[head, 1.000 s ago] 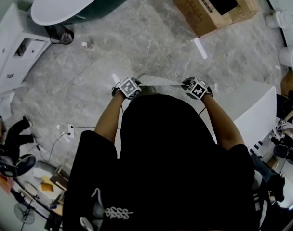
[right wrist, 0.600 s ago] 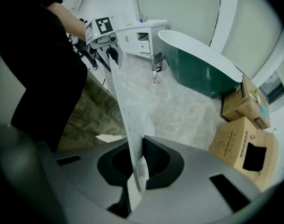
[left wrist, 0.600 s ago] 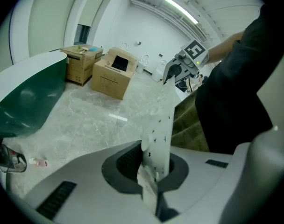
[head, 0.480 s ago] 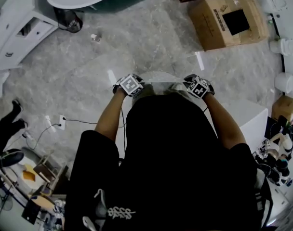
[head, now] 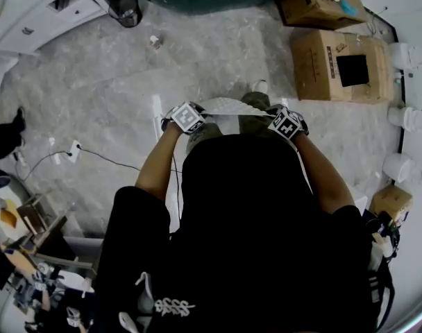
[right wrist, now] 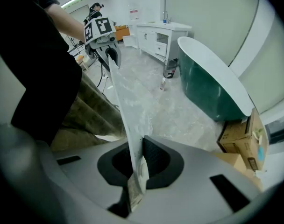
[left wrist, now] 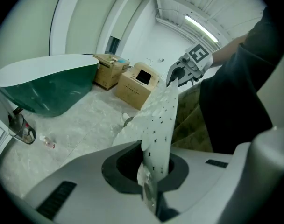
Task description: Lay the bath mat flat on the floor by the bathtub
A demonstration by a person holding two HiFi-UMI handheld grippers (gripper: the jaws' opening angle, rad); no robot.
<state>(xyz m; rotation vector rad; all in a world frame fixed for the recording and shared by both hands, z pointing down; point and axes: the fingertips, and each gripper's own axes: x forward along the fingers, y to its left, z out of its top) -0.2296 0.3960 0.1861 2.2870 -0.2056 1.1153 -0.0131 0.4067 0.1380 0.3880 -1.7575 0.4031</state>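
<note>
Mat (head: 228, 107) looks thin, limp, light, well short of the tub (left wrist: 48, 85). Fingers of left gripper (left wrist: 150, 192) and right gripper (right wrist: 135, 185) clamp its top corners.

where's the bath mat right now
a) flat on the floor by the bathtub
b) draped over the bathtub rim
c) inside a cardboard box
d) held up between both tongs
d: the bath mat is stretched in front of the person, one end pinched in the left tongs and the other in the right tongs, with the bathtub standing apart across the floor.
</note>
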